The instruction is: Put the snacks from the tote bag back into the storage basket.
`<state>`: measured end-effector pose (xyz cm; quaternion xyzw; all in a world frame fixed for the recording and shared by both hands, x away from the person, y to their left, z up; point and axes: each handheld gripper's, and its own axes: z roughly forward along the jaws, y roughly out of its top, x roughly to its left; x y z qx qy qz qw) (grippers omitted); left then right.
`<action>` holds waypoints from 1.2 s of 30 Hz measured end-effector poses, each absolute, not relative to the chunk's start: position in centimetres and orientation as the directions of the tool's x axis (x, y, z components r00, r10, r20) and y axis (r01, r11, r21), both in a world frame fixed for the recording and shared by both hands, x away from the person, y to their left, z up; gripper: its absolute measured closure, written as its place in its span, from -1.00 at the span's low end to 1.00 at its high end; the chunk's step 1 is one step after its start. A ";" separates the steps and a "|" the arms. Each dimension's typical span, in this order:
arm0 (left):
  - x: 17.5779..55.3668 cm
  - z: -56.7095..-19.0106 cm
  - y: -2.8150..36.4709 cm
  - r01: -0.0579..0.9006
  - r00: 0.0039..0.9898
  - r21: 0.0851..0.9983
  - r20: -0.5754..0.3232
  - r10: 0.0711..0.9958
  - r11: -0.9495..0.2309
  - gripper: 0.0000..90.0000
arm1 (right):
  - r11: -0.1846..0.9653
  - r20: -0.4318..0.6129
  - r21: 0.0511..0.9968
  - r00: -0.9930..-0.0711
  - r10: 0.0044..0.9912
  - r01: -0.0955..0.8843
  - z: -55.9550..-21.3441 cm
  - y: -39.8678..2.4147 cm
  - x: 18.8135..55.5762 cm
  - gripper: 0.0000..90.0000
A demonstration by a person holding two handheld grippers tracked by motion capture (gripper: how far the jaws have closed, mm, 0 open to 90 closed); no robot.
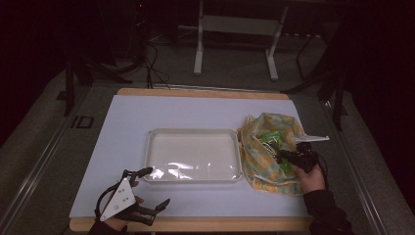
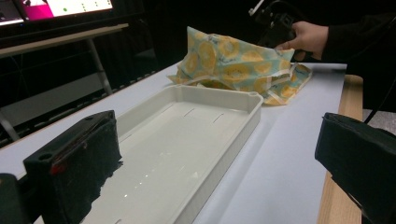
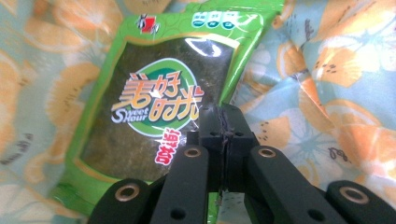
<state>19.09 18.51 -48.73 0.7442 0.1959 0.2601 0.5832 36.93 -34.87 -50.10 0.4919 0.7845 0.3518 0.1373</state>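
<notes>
A green snack packet (image 3: pixel 154 107) with a dark window and a round label lies inside a cloth bag (image 3: pixel 336 93) printed with orange fruit slices. My right gripper (image 3: pixel 224 126) is shut on the packet's lower right edge, its black jaws pressed together. From above, the bag (image 1: pixel 266 147) sits at the table's right with the packet (image 1: pixel 270 138) showing in its mouth and the right gripper (image 1: pixel 285 155) reaching in. My left gripper (image 1: pixel 156 186) stands open near the front left edge, holding nothing. In its own view, its jaws (image 2: pixel 215 168) flank the tray's near end.
A shallow white tray (image 1: pixel 193 133) sits mid-table on a pale sheet, left of the bag; its rim (image 2: pixel 252 100) runs toward the bag (image 2: pixel 233 65). The other hand and its gripper (image 2: pixel 280 28) are behind the bag. The wooden table edge (image 1: pixel 195 224) runs along the front.
</notes>
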 end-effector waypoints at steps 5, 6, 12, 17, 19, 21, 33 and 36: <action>19.1 -48.7 18.5 -0.010 0.787 0.970 0.157 0.597 -0.241 -0.99 | 0.259 0.135 0.715 -0.492 0.860 0.650 -49.1 -34.8 36.5 0.98; 19.1 -48.7 18.5 -0.011 0.787 0.970 0.158 0.597 -0.244 -0.99 | 0.253 0.135 0.722 -0.490 0.861 0.643 -48.9 -34.9 36.4 0.98; 19.1 -48.7 18.5 -0.011 0.787 0.969 0.160 0.596 -0.246 -0.99 | 0.227 0.143 0.759 -0.496 0.857 0.610 -47.9 -35.0 36.0 0.99; 19.1 -48.7 18.5 -0.012 0.787 0.969 0.161 0.596 -0.246 -0.99 | 0.214 0.133 0.781 -0.492 0.861 0.586 -47.2 -35.0 35.7 0.99; 19.1 -48.7 18.5 -0.011 0.787 0.969 0.160 0.595 -0.245 -0.99 | 0.202 0.137 0.788 -0.485 0.864 0.582 -47.0 -35.1 35.6 0.99; 19.1 -48.7 18.5 -0.012 0.787 0.969 0.161 0.596 -0.246 -0.99 | 0.193 0.141 0.793 -0.482 0.865 0.578 -46.9 -35.2 35.5 0.99; 19.1 -48.7 18.5 -0.012 0.787 0.969 0.160 0.595 -0.245 -0.99 | 0.146 0.165 0.816 -0.467 0.869 0.559 -45.7 -36.1 34.5 0.99; 19.1 -48.7 18.5 -0.011 0.786 0.969 0.160 0.597 -0.246 -0.99 | 0.136 0.164 0.823 -0.460 0.872 0.551 -45.3 -36.3 34.2 0.99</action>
